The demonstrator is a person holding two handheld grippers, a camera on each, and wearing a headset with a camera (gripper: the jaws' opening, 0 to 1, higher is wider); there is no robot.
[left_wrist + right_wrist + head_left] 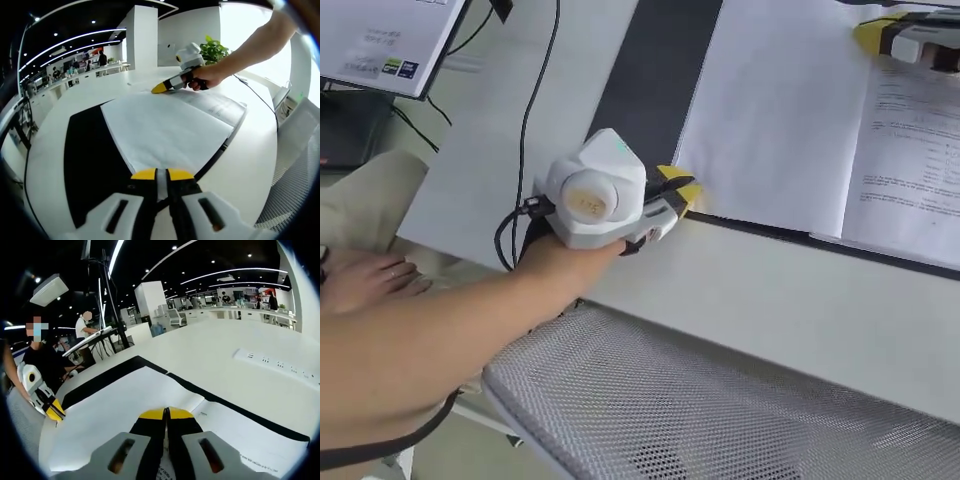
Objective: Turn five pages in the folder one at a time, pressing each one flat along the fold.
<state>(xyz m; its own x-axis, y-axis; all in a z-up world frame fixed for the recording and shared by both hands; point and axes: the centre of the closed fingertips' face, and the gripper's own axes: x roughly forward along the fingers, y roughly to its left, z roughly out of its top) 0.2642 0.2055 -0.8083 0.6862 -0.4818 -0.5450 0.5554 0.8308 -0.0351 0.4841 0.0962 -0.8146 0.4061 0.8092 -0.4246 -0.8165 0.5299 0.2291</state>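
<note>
Folder (650,80) lies open on the white tabletop (770,300), black cover showing to the left of a blank white page (770,110). A printed page (910,150) sits to its right.

L gripper (675,190): fingers closed, yellow tips right at the blank page's near corner. Likely there to pin that corner down or get hold of it. Can't tell whether any paper is actually btwn the fingers.

R gripper (868,32): fingers closed too, holding nothing, tips down on the paper at the far end, about where the blank and printed pages meet. Prob. placed there to press along the fold; closed tips give one firm edge for rubbing the crease flat. With the L at the opposite corner, the sheet shouldn't lift or slide while the R presses.

Cable (535,100) from the L gripper trails off across the tabletop, clear of the folder.

Writing: the printed page has small text blocks, too fine to read. Monitor (380,40) at the far left shows text and a couple of small logos, also illegible. No brand readable on either gripper. Power strip (270,362) farther along the tabletop, no markings legible.
</note>
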